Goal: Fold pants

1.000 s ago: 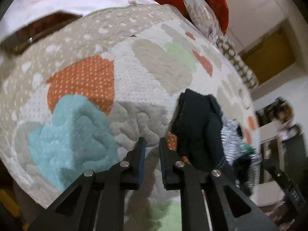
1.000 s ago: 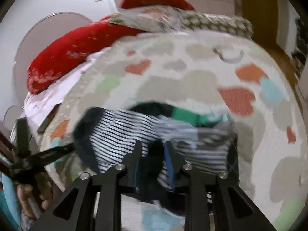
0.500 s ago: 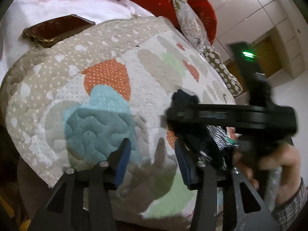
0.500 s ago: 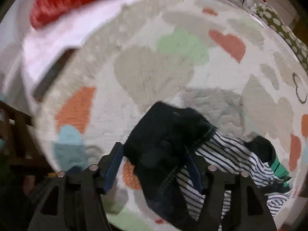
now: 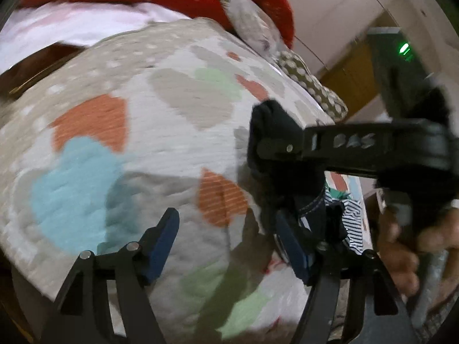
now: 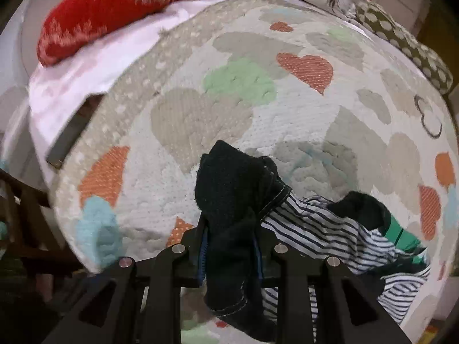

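Note:
The dark navy pants (image 6: 232, 200) with a striped lining (image 6: 321, 229) lie bunched on the heart-pattern quilt (image 6: 258, 109). My right gripper (image 6: 231, 255) is shut on a dark fold of the pants and lifts it off the quilt. In the left wrist view my left gripper (image 5: 226, 240) is open just above the quilt (image 5: 157, 143), its right finger next to the lifted pants (image 5: 275, 149). The right gripper's body (image 5: 373, 146) and the hand that holds it show there at the right.
A red pillow (image 6: 114, 8) and patterned cushions (image 6: 401, 40) lie at the far side of the bed. A phone (image 6: 73, 132) lies on the white sheet at the left. Wooden furniture (image 6: 17, 206) stands at the left bed edge.
My left gripper has opened wide from nearly shut. My right gripper opened, moved onto the dark end of the pants, then shut on it and raised it.

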